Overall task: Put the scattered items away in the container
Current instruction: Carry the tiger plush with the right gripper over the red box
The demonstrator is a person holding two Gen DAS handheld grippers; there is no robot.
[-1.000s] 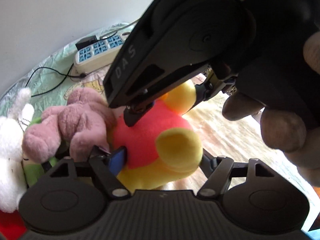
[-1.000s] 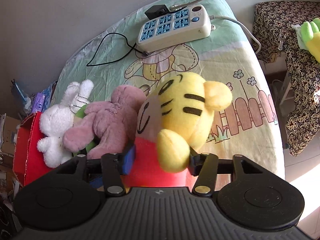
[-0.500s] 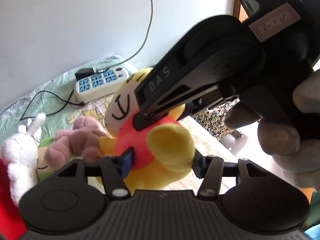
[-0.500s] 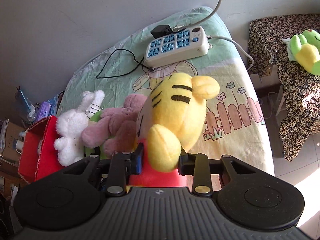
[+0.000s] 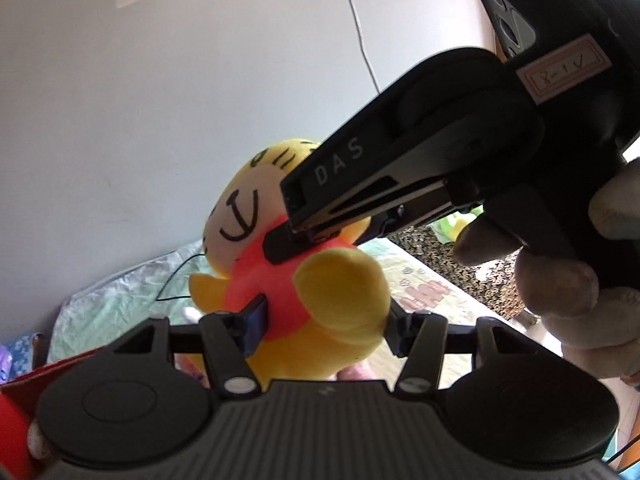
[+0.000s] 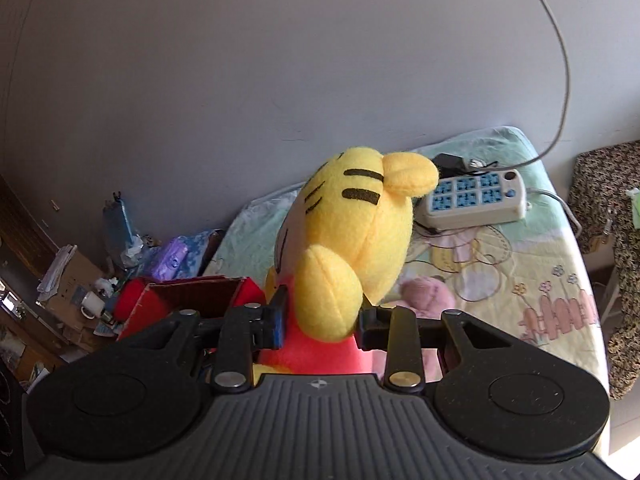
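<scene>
A yellow tiger plush with a red shirt (image 5: 304, 280) is held in the air above the table by both grippers at once. My left gripper (image 5: 324, 320) is shut on its red body from below. My right gripper (image 6: 320, 320) is shut on the same toy (image 6: 352, 232); its black body reaches in from the upper right in the left wrist view (image 5: 400, 184). A red box (image 6: 188, 296) stands at the table's left end, below and left of the toy. A pink plush (image 6: 428, 292) lies on the table under the toy.
A white power strip (image 6: 476, 200) with a cable lies at the back of the patterned tablecloth (image 6: 540, 272). A grey wall stands close behind. A cluttered shelf with a mug (image 6: 90, 304) is at the far left. A dark patterned chair (image 6: 624, 240) stands to the right.
Both grippers have lifted the tiger plush well up off the table and toward the left. The other plush toys have dropped mostly out of view; the red box now shows below.
</scene>
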